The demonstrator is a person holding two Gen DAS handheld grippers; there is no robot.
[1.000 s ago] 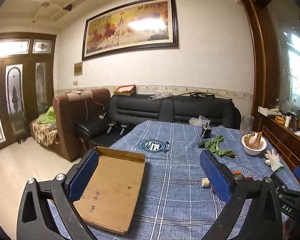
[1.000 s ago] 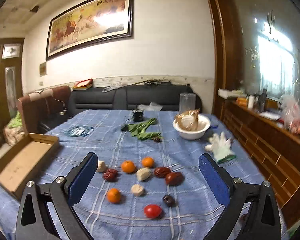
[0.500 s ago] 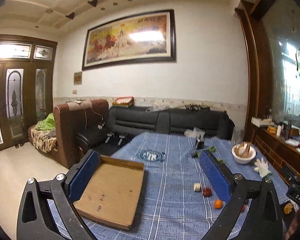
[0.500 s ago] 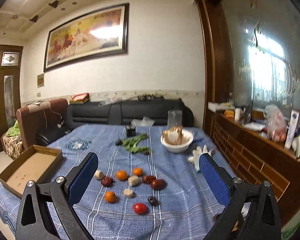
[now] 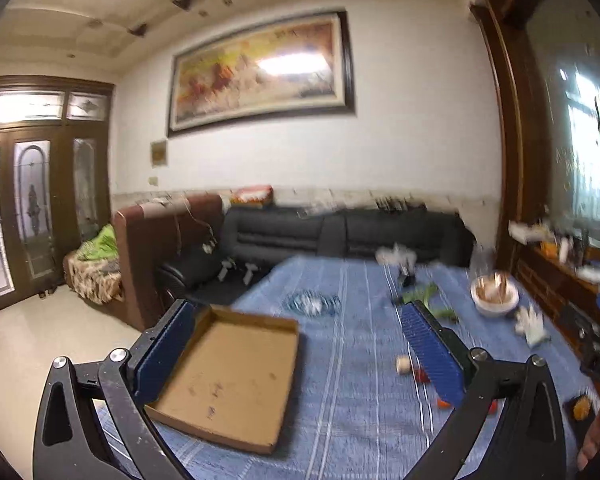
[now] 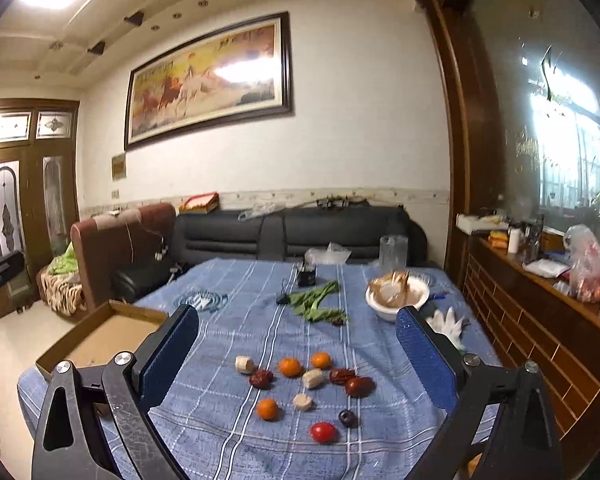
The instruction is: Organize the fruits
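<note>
Left wrist view: motion blur smears the far tabletop (image 5: 352, 360), and my right finger hides most of the fruit. My left gripper (image 5: 296, 356) is spread wide, empty, above the cardboard box (image 5: 228, 376).

Right wrist view: sharp. My right gripper (image 6: 296, 356) is wide apart, holding nothing, over the fruits: oranges (image 6: 290, 367), a tomato (image 6: 323, 432), red dates (image 6: 358, 386) on the blue cloth. The box (image 6: 100, 336) sits well left, partly cut off.
</note>
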